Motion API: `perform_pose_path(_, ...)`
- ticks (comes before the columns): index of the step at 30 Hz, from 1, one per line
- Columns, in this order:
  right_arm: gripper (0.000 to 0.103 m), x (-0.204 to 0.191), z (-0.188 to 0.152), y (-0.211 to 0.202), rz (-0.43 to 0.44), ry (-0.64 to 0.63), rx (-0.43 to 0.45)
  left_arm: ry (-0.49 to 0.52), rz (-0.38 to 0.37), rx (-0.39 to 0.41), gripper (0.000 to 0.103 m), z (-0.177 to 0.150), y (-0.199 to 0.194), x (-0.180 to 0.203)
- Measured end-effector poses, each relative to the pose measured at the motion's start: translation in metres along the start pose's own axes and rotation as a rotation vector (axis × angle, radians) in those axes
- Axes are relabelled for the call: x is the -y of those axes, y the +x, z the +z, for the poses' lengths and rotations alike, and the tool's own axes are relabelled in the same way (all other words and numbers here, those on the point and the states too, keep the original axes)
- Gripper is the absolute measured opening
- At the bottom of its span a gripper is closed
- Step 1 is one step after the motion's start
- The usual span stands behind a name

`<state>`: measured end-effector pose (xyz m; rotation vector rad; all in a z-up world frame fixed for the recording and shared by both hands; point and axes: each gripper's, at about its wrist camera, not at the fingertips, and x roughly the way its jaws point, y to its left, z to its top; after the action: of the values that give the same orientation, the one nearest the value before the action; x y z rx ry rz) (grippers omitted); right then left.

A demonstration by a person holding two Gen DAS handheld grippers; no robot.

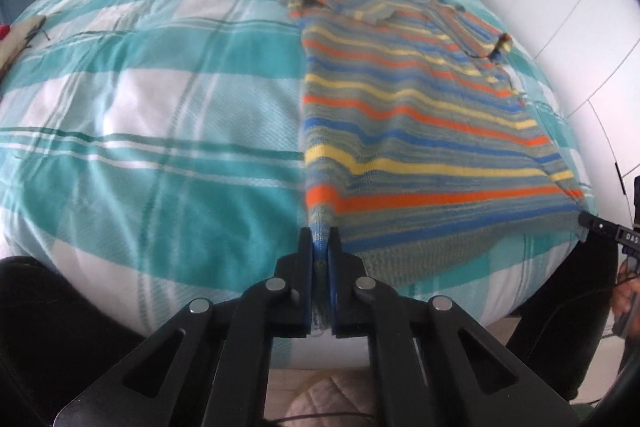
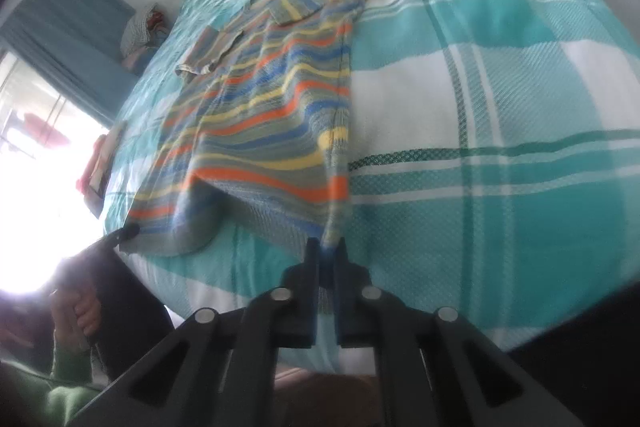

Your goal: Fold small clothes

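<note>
A striped sweater point(image 1: 420, 131) lay flat on the checked bed point(image 1: 160, 107). The left tool point(image 1: 320, 251) pinched its near left hem corner. The right tool point(image 2: 331, 255) was clamped on the near right corner.

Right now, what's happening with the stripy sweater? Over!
Left tool shut on sweater hem corner. Right tool shut on the other corner. Sweater spread on checked bedspread, sleeves folded in. Nothing in the way.

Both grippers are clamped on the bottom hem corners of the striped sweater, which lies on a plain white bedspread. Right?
Not quite: the bedspread is teal-and-white checked, as both wrist views show. The rest holds: the left gripper and right gripper each pinch a hem corner of the striped sweater.
</note>
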<state>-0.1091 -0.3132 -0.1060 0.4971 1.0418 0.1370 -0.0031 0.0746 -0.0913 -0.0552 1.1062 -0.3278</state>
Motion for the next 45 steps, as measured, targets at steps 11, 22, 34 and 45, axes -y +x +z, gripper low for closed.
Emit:
perform_pose_path(11,0.005,-0.023,-0.022,0.008,-0.114,-0.079,-0.147,0.081,0.083,-0.049,0.0,-0.02,-0.007,0.004)
perform_pose_path(22,0.005,-0.001,-0.028,0.052,-0.181,-0.028,-0.191,0.019,0.128,-0.079,0.0,-0.028,0.029,-0.003)
perform_pose_path(34,0.017,-0.009,-0.031,0.054,-0.216,-0.005,-0.173,0.033,0.161,-0.051,0.04,-0.028,0.018,0.002)
perform_pose_path(45,0.061,-0.009,-0.033,0.004,-0.326,0.012,-0.067,-0.068,0.141,0.115,0.082,-0.007,-0.038,-0.018)
